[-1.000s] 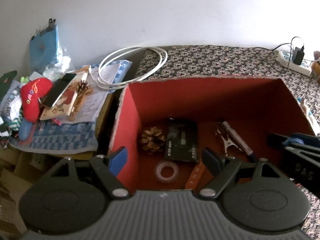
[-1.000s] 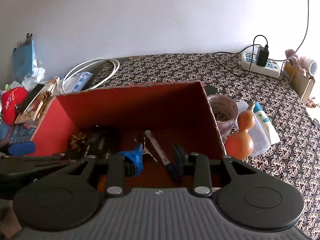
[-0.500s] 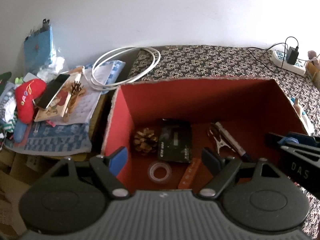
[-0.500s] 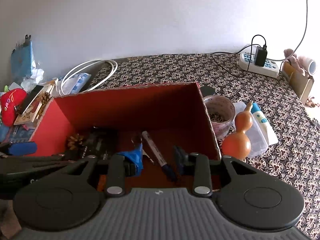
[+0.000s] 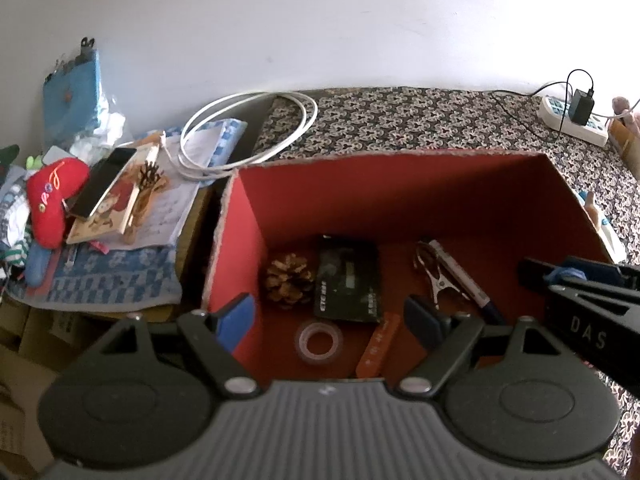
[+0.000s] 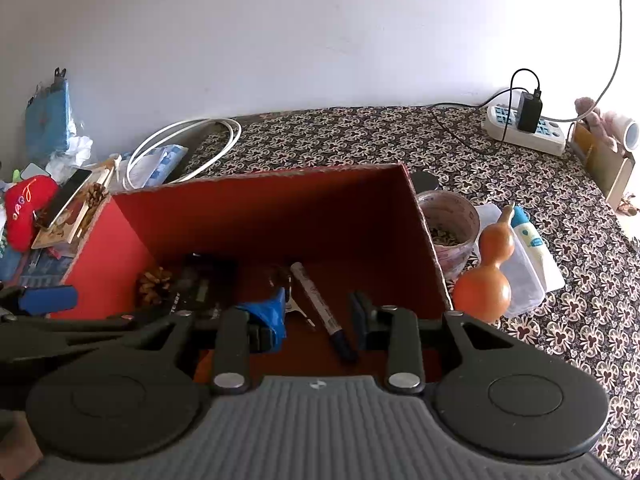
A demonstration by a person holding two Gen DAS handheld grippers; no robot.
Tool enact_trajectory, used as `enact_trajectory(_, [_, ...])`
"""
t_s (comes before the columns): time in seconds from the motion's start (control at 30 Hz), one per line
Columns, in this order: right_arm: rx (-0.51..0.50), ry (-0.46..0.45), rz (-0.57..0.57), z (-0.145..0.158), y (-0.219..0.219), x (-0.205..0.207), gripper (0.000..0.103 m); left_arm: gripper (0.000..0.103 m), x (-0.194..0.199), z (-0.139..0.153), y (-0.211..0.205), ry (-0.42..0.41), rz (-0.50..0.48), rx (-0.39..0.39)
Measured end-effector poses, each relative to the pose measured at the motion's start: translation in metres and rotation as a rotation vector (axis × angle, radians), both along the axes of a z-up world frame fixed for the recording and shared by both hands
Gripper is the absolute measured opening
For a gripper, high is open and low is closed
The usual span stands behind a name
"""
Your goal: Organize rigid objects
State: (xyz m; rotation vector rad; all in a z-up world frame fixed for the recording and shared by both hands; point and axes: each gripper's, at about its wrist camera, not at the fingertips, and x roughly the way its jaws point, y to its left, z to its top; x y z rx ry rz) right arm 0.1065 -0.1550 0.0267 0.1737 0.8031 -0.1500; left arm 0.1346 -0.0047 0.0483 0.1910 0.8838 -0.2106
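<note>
Box point(image 5: 248, 240): one pinecone point(image 5: 289, 283), one marker point(image 6: 323, 312).

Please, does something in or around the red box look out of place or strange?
Inside the red box nothing is spilled or broken. One oddity: the pine cone lies among stationery, namely the tape roll, marker and clip. A second cone lies outside, on the cluttered pile at the left.

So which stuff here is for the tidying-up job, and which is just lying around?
Part of the job:
- red box
- pine cone, black card, tape roll, metal clip, marker, all inside it
- orange gourd, beside the box

Just lying about:
- white cable
- power strip
- red plush
- phone
</note>
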Motion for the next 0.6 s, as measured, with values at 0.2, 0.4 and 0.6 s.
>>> enact_trajectory(0.2, [-0.002,0.000,0.008,-0.0002,0.0017,0.0011,0.017,0.086,-0.0001,0.0012,0.0003,-0.009,0.005,0.008])
enact_trajectory(0.4, [0.000,-0.001,0.004,-0.0005,0.0023,0.0015,0.017,0.085,-0.0012,0.0023,0.0002,-0.020,-0.009,-0.001])
enact_trajectory(0.6, [-0.001,-0.007,0.004,-0.0005,0.0024,0.0013,0.017,0.082,-0.0031,0.0066,0.0028,-0.060,0.001,-0.008])
